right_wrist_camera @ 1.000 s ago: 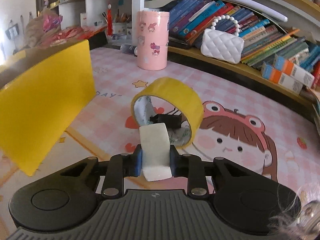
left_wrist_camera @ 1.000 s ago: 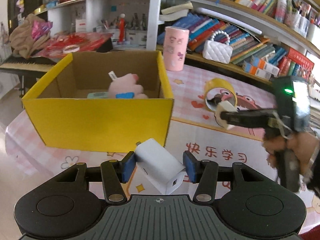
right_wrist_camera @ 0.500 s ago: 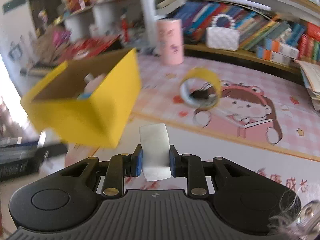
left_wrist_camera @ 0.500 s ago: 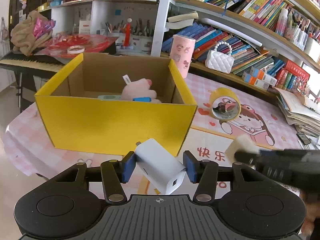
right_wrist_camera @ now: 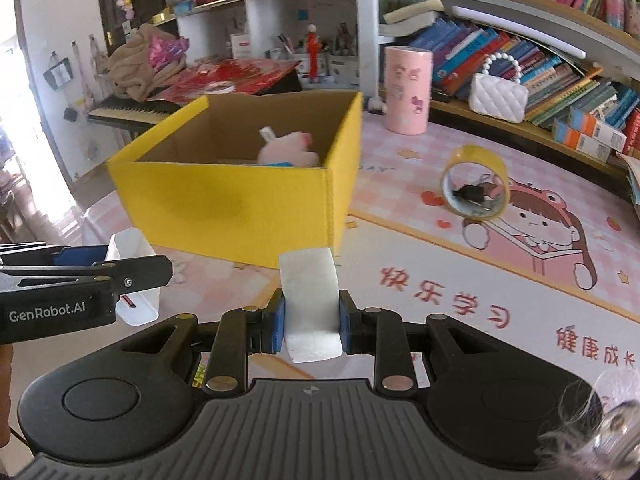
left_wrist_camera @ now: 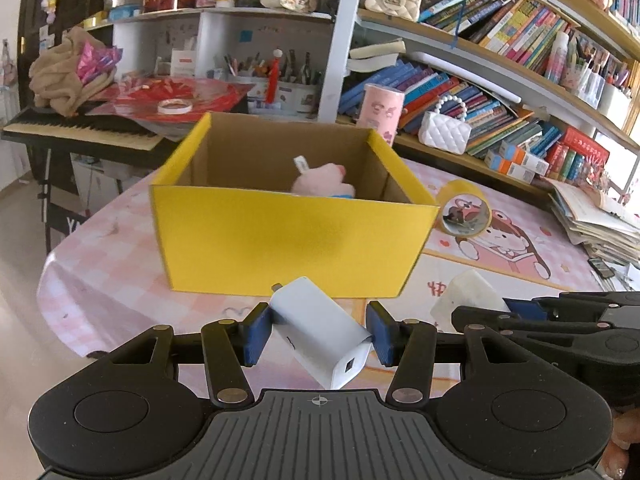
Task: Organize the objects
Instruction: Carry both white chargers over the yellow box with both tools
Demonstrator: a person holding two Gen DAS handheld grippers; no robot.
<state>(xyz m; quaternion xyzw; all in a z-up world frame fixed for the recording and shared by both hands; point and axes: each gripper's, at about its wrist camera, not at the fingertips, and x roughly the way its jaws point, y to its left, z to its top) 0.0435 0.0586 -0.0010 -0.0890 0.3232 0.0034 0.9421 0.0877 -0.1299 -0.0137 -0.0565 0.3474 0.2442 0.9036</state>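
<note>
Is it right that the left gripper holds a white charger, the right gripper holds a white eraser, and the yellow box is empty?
Not quite: the yellow box is not empty. The right wrist view shows a pink plush toy inside. The grips are as stated.

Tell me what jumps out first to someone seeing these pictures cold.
The open yellow cardboard box dominates the middle of the pink cartoon tablecloth, with a pink plush toy inside. In front of it, the left gripper clamps a white USB charger and the right gripper a white eraser-like block. A yellow tape roll stands on edge right of the box.
</note>
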